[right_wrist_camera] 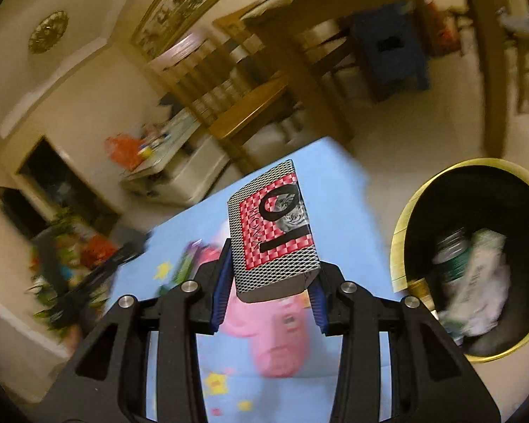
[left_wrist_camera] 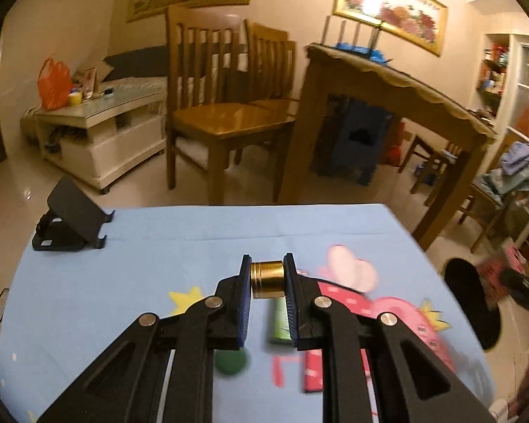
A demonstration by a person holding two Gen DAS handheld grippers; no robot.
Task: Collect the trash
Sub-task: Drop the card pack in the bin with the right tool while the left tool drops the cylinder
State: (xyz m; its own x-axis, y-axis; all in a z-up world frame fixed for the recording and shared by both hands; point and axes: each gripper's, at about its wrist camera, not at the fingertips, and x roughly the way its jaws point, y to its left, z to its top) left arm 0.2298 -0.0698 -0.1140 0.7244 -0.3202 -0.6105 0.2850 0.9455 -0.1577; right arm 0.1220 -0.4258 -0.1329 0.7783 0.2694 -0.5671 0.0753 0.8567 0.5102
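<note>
My left gripper [left_wrist_camera: 267,275] is shut on a small gold cylindrical cap [left_wrist_camera: 267,279] and holds it above the blue cartoon tablecloth [left_wrist_camera: 158,264]. Below it lie a green packet [left_wrist_camera: 279,324], a red packet [left_wrist_camera: 314,370] and a round green lid [left_wrist_camera: 231,361]. My right gripper [right_wrist_camera: 269,275] is shut on a red and black patterned box [right_wrist_camera: 273,232] and holds it tilted above the table. The yellow-rimmed trash bin [right_wrist_camera: 400,243] with a black liner stands to the right of it, holding crumpled paper and a bottle. The bin also shows in the left wrist view [left_wrist_camera: 472,303].
A black phone stand [left_wrist_camera: 70,220] sits at the table's far left corner. Beyond the table stand wooden chairs [left_wrist_camera: 222,112], a wooden dining table [left_wrist_camera: 388,81], a white low cabinet [left_wrist_camera: 98,130] and a blue stool [left_wrist_camera: 359,137].
</note>
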